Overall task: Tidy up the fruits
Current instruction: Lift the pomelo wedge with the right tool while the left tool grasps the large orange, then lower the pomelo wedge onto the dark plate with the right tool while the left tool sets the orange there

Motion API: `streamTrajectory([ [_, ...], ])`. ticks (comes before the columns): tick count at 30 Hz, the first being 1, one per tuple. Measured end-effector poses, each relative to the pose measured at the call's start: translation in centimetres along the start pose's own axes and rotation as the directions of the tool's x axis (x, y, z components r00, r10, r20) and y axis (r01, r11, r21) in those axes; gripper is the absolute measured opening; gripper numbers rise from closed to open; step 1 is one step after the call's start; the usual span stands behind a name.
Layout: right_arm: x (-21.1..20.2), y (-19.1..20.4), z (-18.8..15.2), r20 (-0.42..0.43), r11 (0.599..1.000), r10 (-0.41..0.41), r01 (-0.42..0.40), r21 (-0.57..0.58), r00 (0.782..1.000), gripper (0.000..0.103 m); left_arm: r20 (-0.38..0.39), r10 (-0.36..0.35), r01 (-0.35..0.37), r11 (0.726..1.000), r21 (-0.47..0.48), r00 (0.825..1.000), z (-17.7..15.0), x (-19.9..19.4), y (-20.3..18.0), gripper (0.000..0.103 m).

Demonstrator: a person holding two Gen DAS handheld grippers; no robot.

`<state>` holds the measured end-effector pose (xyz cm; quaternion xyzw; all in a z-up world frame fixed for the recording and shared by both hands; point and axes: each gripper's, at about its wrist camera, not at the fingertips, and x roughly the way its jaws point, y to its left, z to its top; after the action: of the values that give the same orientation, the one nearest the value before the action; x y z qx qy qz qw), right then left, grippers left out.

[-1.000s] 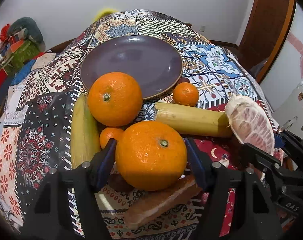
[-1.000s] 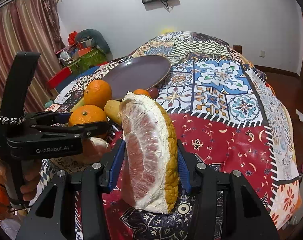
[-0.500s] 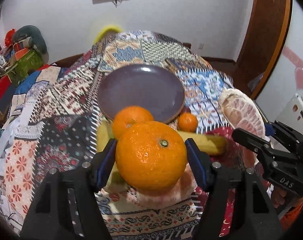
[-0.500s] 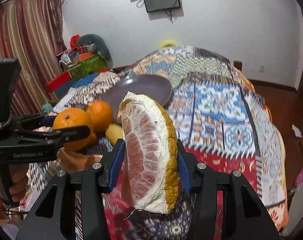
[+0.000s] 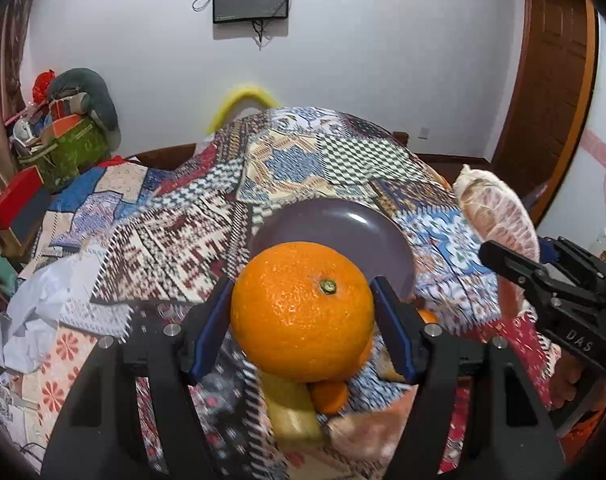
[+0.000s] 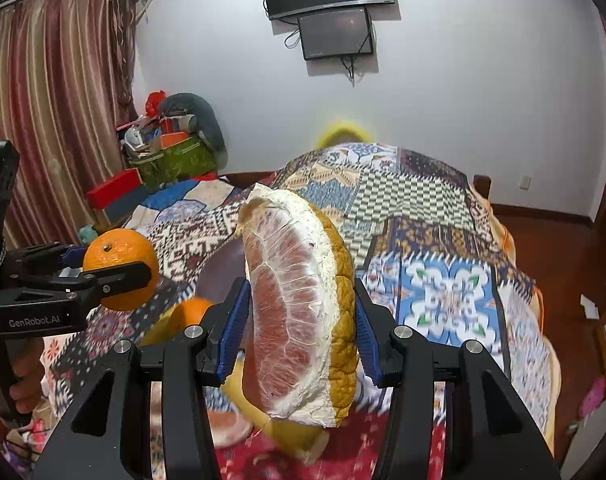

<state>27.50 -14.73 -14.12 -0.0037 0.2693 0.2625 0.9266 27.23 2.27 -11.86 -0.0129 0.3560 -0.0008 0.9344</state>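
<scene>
My left gripper is shut on a large orange and holds it in the air above the table. It also shows in the right wrist view. My right gripper is shut on a pomelo wedge, also lifted; the wedge shows at the right of the left wrist view. A purple plate lies on the patterned tablecloth beyond the orange. Below the grippers lie a banana, small oranges and another orange, partly hidden.
A pale pomelo piece lies at the near table edge. White crumpled paper lies at the table's left. Boxes and bags are stacked at the far left wall. A wooden door stands at the right.
Both grippers have risen with their fruit. The table, plate and remaining fruit now sit lower and farther away in both views.
</scene>
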Motion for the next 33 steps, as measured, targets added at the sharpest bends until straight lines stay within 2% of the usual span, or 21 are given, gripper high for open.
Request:
streamTrajectory([
  [6, 2.4, 0.1, 1.6, -0.008, 1.0, -0.014, 0.013, -0.026, 1.0, 0.046, -0.013, -0.001, 0.001, 1.0, -0.013, 1.0, 1.7, 2.5, 1.4, 0.068],
  [16, 8.2, -0.2, 2.1, -0.105, 0.999, -0.016, 0.012, -0.039, 0.994, 0.046, -0.072, -0.028, 0.025, 0.999, -0.038, 0.997, 3.5, 8.2, 3.1, 0.068],
  [21, 11.3, -0.9, 2.5, -0.169, 1.0, -0.013, 0.009, -0.03, 0.986, 0.046, -0.126, -0.06, 0.051, 0.996, -0.071, 0.99, 4.0, 11.5, 4.0, 0.068],
  [26, 13.6, -1.2, 2.5, -0.223, 0.998, -0.037, 0.024, -0.061, 0.974, 0.045, -0.183, -0.053, 0.043, 0.997, -0.062, 0.982, 4.4, 14.7, 4.3, 0.068],
  [27, 13.8, -1.2, 2.6, -0.224, 0.997, -0.041, 0.026, -0.068, 0.974, 0.039, -0.191, -0.055, 0.045, 0.998, -0.054, 0.98, 4.3, 15.2, 4.2, 0.068],
  [28, 13.9, -1.4, 2.7, -0.228, 0.997, -0.035, 0.02, -0.069, 0.973, 0.036, -0.198, -0.054, 0.046, 0.998, -0.046, 0.979, 4.3, 15.7, 4.2, 0.068],
  [33, 15.0, -1.4, 3.4, -0.294, 0.998, 0.015, -0.033, -0.056, 0.956, 0.036, -0.216, -0.06, 0.057, 0.998, -0.02, 0.975, 4.5, 16.9, 3.6, 0.069],
])
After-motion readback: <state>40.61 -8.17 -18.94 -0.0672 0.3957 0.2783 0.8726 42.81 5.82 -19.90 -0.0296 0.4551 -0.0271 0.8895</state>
